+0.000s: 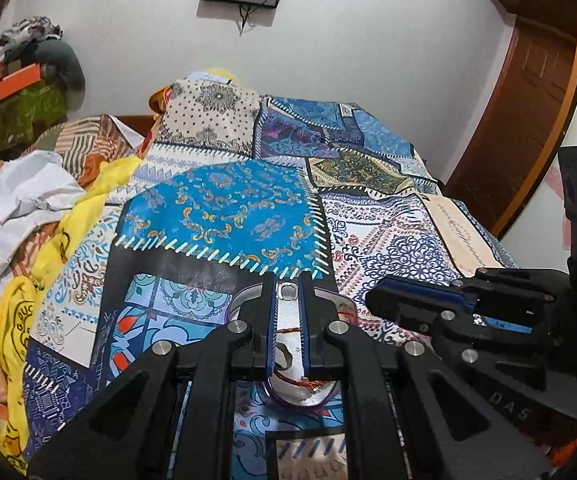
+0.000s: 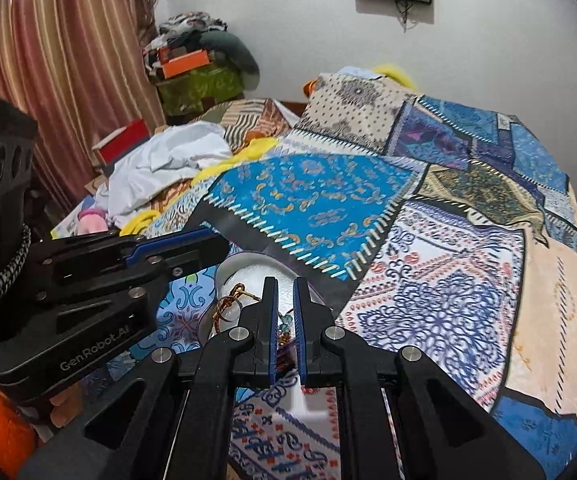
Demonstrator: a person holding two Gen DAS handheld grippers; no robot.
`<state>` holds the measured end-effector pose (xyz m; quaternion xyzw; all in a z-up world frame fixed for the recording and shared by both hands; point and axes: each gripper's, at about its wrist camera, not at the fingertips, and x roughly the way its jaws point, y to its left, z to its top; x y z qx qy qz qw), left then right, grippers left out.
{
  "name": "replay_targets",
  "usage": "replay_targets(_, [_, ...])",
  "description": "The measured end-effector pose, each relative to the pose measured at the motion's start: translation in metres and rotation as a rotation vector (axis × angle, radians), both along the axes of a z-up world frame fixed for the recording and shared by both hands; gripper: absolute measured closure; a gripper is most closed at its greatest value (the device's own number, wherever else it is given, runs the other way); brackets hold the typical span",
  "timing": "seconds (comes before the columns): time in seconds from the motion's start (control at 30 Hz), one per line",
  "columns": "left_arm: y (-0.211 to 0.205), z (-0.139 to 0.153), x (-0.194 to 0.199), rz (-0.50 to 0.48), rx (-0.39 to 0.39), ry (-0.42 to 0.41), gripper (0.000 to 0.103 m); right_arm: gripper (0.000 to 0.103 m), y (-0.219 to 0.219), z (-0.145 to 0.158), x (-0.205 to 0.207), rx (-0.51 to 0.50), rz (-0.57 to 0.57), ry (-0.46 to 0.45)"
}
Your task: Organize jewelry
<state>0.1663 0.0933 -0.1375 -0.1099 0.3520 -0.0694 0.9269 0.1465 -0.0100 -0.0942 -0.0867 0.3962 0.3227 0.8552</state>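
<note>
Patchwork bedspread point(image 1: 224, 208), white wall point(image 1: 368, 40) behind

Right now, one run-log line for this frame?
stage: at jewelry tray on patchwork bedspread | left claw: over tray, narrow gap | right claw: over tray's beaded piece, grasp unclear

Jewelry tray point(image 1: 244, 300) mostly hidden behind left claw point(image 1: 287, 294); contents indistinct.

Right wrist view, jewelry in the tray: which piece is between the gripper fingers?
The teal-beaded piece, seen in the gap of the right gripper; the coppery wire hoops lie left of it, outside the fingers.
</note>
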Motion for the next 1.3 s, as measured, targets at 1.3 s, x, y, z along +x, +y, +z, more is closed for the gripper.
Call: replay_targets(1.3, [-0.031,-0.017,-0.052,-0.071,0.072,0.117,0.069,0.073,-0.051,-0.004,-0.008,-0.075,-0.097,0.035])
